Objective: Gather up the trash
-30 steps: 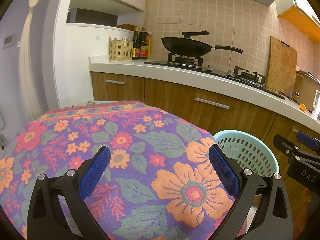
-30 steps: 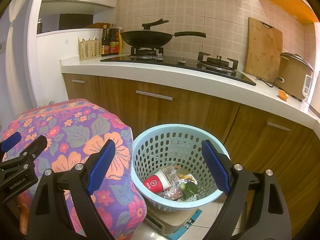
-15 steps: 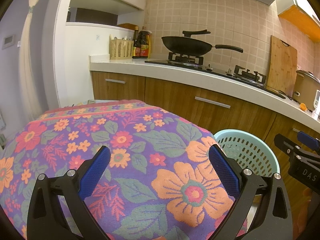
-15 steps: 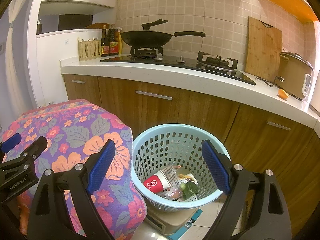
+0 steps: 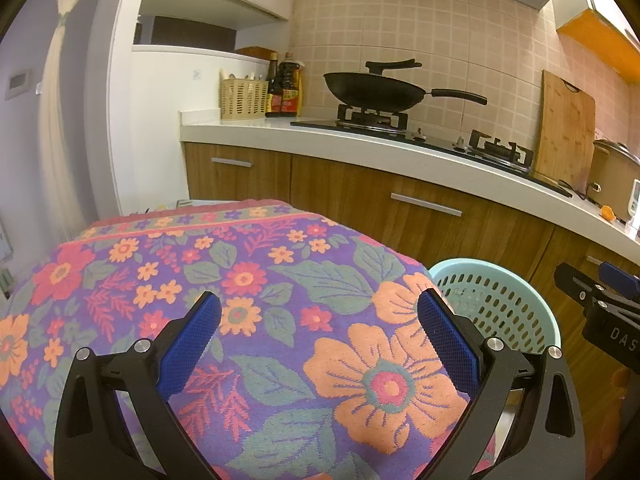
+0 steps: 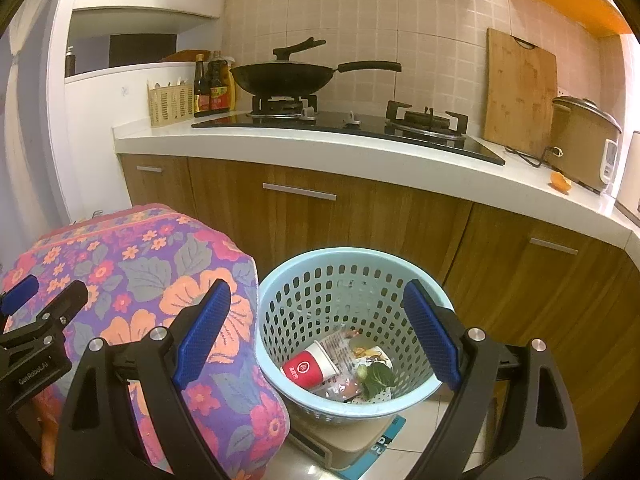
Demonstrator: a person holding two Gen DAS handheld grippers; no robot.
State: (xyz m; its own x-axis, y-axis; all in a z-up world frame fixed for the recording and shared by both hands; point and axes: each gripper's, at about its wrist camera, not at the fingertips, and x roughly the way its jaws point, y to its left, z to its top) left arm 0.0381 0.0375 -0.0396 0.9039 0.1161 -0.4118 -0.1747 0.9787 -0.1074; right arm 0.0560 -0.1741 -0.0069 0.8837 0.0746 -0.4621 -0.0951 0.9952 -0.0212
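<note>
The left gripper (image 5: pixel 318 320) hangs above a surface draped in a flowered cloth (image 5: pixel 248 280), its jaws spread wide with nothing between them. The cloth is purple with orange and red blossoms and grey-green leaves, and no trash shows on the part that is in view.

The right gripper (image 6: pixel 316 330) hovers over a pale blue basket (image 6: pixel 280 280) that stands just beside the cloth's right edge. Its jaws are also wide apart and hold nothing. In the left wrist view, the right gripper shows at the far right edge, beyond the basket's rim (image 5: pixel 536 300).

The trash lies in the bottom of the basket: a red and white paper cup (image 6: pixel 310 366) on its side, a crumpled printed wrapper (image 6: pixel 340 342) behind it, and a green leaf scrap (image 6: pixel 376 376) to the right of the cup. The basket rests on a flat beige object (image 6: pixel 348 438) on the tiled floor; what that object is cannot be told.

Behind everything runs a white bench (image 6: pixel 320 152) over wooden cupboards (image 6: pixel 320 216). On it sit a black stove top with a wok (image 6: pixel 282 76) on the left burner, a woven holder (image 6: pixel 170 104) and dark bottles (image 6: pixel 210 88) to the left, and a wooden cutting board (image 6: pixel 518 92) leaning on the tiled wall. A rice cooker (image 6: pixel 584 140) stands to the right of the board, with a small orange scrap (image 6: pixel 560 181) on the bench in front of it.
</note>
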